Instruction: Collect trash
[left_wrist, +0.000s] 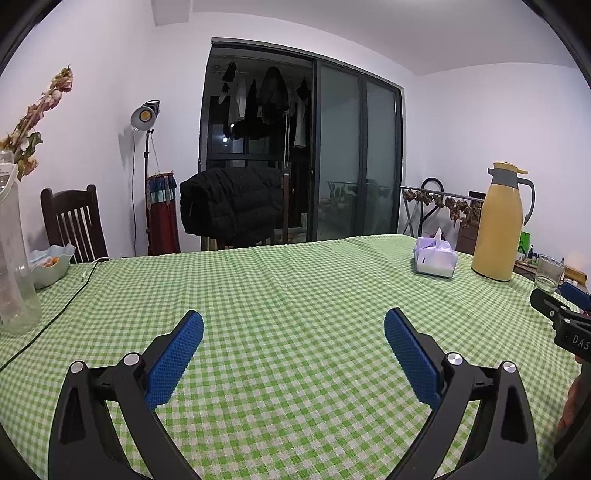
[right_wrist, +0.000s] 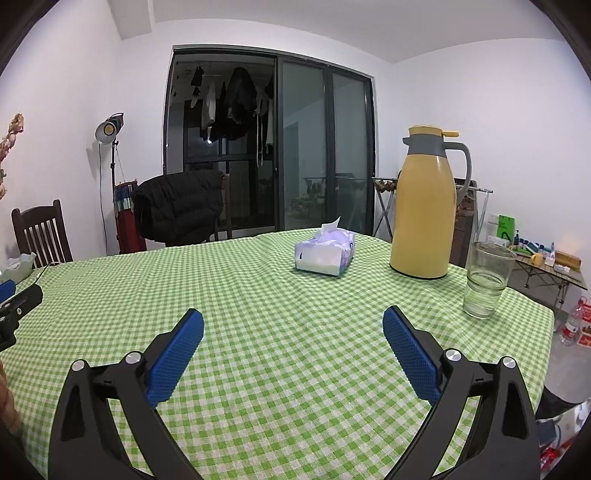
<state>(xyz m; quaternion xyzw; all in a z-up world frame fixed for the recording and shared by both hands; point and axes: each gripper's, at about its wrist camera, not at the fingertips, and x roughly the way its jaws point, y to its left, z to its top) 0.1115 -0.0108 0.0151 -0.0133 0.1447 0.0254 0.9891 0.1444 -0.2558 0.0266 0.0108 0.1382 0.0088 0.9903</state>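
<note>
Both grippers, left gripper (left_wrist: 293, 325) and right gripper (right_wrist: 293, 323), gape wide and empty above the checked tablecloth (left_wrist: 295, 280). No trash shows anywhere. Reaching far right risks toppling the glass (right_wrist: 487, 279) beside the yellow jug (right_wrist: 424, 214).

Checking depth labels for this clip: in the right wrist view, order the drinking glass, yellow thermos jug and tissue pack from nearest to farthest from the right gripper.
1. Drinking glass: right of the right gripper, near the table's edge.
2. Yellow thermos jug: behind the glass, right side.
3. Tissue pack: ahead, near the far edge; close to the jug's depth.
</note>
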